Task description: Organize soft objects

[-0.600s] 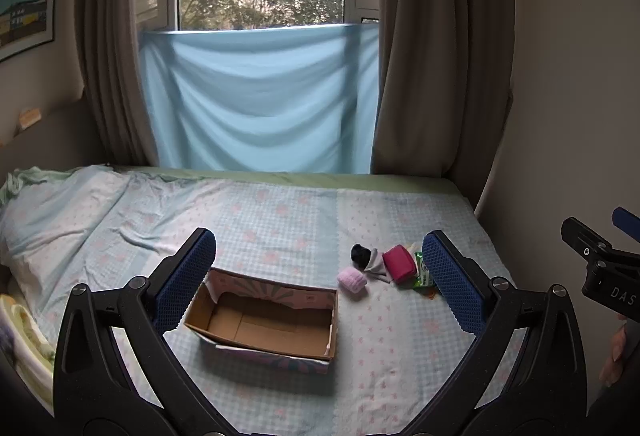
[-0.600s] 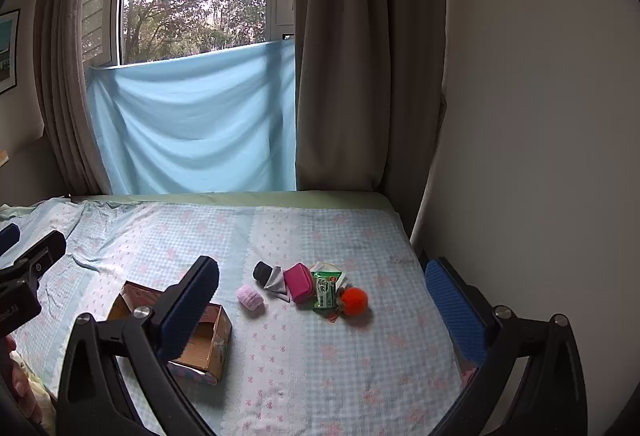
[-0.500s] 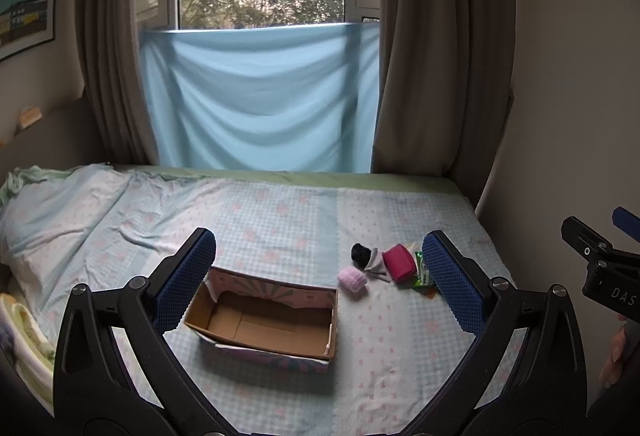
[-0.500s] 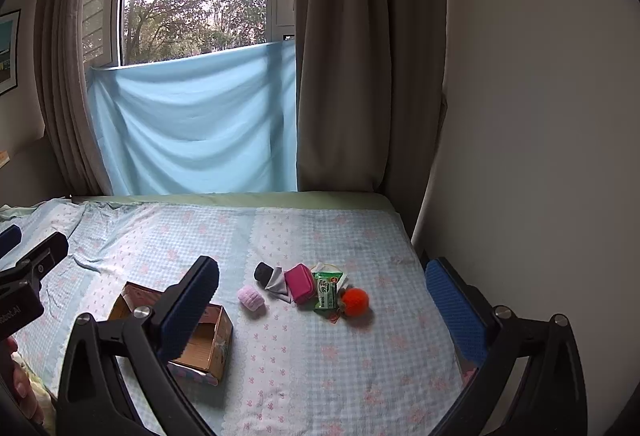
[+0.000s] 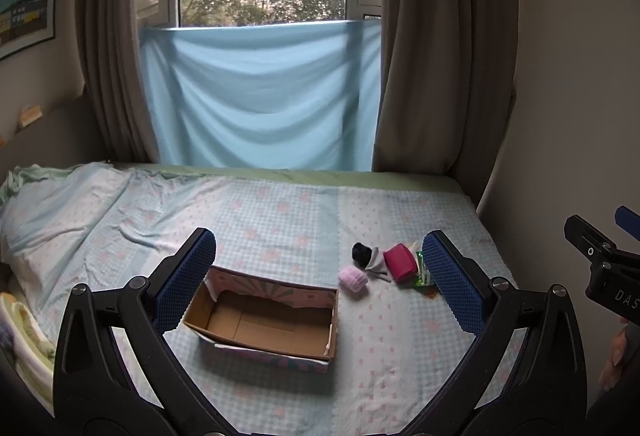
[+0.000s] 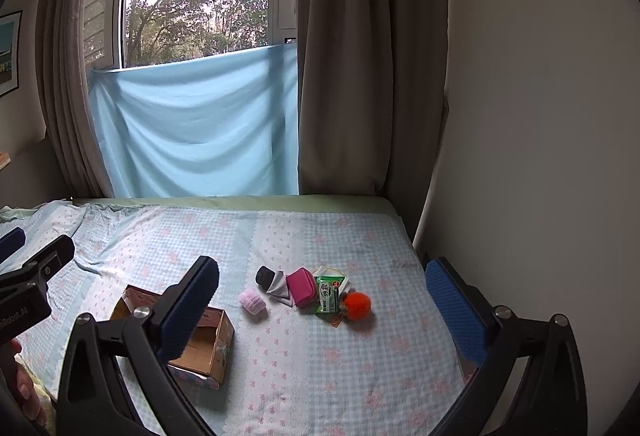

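Across the checked bedsheet (image 6: 360, 376), a pink sock roll (image 6: 253, 300), magenta pouch (image 6: 301, 286) and orange pompom (image 6: 357, 305) lie right of the open box (image 5: 266, 320). Both left gripper (image 5: 320, 284) and right gripper (image 6: 320, 312) hang spread wide, empty. These look light and squashy; pinch mid-body.

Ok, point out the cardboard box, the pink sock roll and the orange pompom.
cardboard box (image 5: 256, 320): left wrist view, inside floor.
pink sock roll (image 6: 253, 301): right wrist view, its middle.
orange pompom (image 6: 357, 305): right wrist view, its middle.

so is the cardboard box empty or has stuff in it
Empty: the cardboard box sits open-topped on the bed with only its bare brown floor showing.
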Tool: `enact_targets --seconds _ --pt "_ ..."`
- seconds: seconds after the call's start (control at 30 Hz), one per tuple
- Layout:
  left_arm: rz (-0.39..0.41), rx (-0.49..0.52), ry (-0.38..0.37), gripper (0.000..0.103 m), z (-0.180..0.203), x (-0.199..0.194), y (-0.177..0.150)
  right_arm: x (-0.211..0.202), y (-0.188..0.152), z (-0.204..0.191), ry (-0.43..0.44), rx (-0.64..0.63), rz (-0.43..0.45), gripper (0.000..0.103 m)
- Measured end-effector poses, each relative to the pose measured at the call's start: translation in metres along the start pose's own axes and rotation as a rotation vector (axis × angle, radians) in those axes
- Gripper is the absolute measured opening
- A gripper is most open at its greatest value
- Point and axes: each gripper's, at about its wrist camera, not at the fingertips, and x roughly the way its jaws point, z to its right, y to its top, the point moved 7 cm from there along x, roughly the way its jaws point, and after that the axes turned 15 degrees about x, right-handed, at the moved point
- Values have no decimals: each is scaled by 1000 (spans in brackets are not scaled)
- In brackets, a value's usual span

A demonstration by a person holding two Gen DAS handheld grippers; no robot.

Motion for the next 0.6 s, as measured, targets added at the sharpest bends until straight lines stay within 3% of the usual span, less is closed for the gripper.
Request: enact_targets --seconds 0.6 --pt "-9 5 -3 103 2 4 3 2 3 1 2 5 4 103"
